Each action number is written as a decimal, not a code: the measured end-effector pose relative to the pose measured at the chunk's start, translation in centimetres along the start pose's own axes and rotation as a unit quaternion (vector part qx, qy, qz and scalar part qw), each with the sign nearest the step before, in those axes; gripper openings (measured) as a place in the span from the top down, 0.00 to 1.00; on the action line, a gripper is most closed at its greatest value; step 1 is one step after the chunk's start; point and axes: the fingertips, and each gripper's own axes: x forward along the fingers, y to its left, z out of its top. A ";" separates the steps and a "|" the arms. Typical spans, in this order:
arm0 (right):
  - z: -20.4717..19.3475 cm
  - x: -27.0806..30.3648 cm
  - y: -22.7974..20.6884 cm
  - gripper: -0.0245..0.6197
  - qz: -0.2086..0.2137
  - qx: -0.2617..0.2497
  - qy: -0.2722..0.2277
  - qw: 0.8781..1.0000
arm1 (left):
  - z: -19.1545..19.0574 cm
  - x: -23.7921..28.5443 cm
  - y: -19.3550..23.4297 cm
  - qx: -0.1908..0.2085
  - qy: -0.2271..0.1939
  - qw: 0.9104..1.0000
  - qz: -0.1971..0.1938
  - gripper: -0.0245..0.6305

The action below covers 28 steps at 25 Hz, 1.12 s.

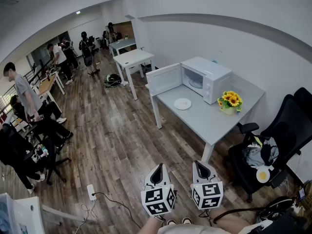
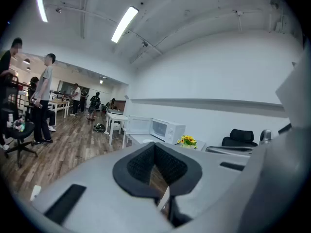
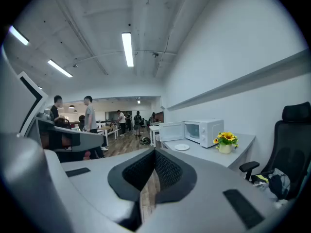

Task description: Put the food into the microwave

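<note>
A white microwave [image 1: 207,77] stands on a grey table [image 1: 204,118] across the room, its door [image 1: 163,79] swung open to the left. In front of it lies a white plate [image 1: 182,103]; I cannot tell what is on it. A small white dish with something yellow [image 1: 263,175] rests on the black chair [image 1: 280,135]. My left gripper [image 1: 158,169] and right gripper [image 1: 201,165] hang side by side over the wood floor, well short of the table, both shut and holding nothing. The microwave [image 3: 204,131] and plate [image 3: 181,147] show far ahead in the right gripper view.
A pot of sunflowers [image 1: 229,102] sits by the microwave. Bags lie on the black chair at the right. White tables [image 1: 132,58] stand further back. Several people [image 1: 24,94] stand or sit at the left. A power strip and cable [image 1: 91,192] lie on the floor.
</note>
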 end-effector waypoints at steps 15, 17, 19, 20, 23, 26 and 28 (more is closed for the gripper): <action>-0.4 3.0 3.0 0.94 -0.005 0.020 0.002 1.000 | 0.4 0.4 4.8 -0.004 0.005 1.000 0.010 0.97; -0.8 3.4 3.2 0.94 -0.011 0.023 0.006 1.000 | 0.3 0.5 5.6 -0.003 0.006 1.000 0.010 0.97; -1.5 3.7 3.3 0.94 -0.016 0.026 0.012 0.999 | 0.0 0.7 6.5 -0.007 0.009 1.000 0.012 0.97; -1.8 3.9 3.3 0.94 -0.019 0.028 0.015 0.999 | -0.1 0.8 6.8 -0.008 0.010 1.000 0.013 0.97; -2.3 4.4 3.3 0.94 -0.026 0.033 0.024 0.999 | -0.3 1.3 7.6 -0.009 0.017 1.000 0.013 0.97; -2.7 5.2 3.3 0.94 -0.034 0.027 0.035 0.998 | -0.4 2.0 8.2 -0.007 0.021 1.000 0.010 0.97; -2.8 5.7 3.2 0.94 -0.037 0.026 0.038 0.998 | -0.4 2.4 8.4 -0.003 0.022 1.000 0.008 0.97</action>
